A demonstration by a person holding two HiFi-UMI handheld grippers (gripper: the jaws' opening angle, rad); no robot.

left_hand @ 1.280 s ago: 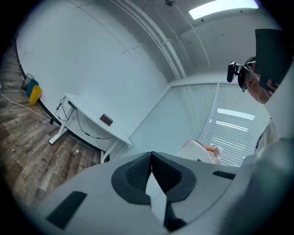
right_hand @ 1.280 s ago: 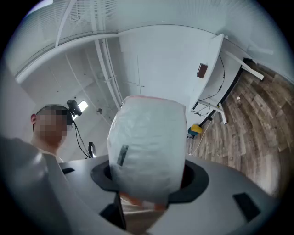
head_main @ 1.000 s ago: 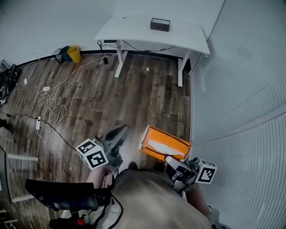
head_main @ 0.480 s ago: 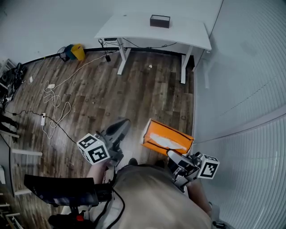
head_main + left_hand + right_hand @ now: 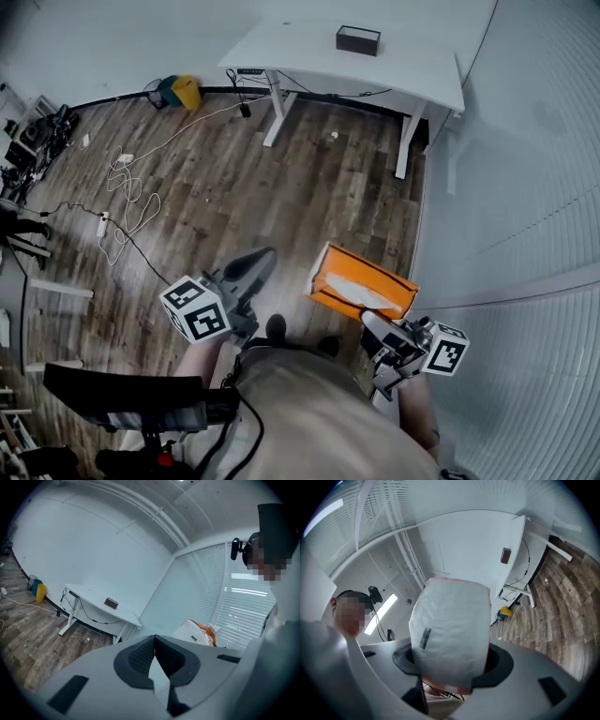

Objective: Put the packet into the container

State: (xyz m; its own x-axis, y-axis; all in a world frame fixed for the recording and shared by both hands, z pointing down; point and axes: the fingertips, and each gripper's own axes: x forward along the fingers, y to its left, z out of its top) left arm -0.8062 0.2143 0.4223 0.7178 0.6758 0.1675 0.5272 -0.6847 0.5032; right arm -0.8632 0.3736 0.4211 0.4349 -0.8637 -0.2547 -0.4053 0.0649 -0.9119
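An orange and white packet (image 5: 364, 284) sticks out forward from my right gripper (image 5: 371, 317), which is shut on its near end. In the right gripper view the packet's pale face (image 5: 452, 634) fills the space between the jaws. The container is a small dark open box (image 5: 358, 39) on a white desk (image 5: 281, 52) at the far wall, well ahead of both grippers. It also shows in the left gripper view as a dark box (image 5: 111, 603). My left gripper (image 5: 259, 260) is shut and holds nothing, its pads (image 5: 140, 656) meeting at the tips.
Wood floor lies between me and the desk. Cables (image 5: 127, 202) trail over the floor at left, near a yellow bin (image 5: 187, 92) by the wall. A wall with blinds (image 5: 525, 234) runs along the right. Dark gear (image 5: 37, 141) sits at far left.
Both grippers have travelled across the room with the person. The desk and floor cables have slid right in the head view. The packet stays in the right gripper.
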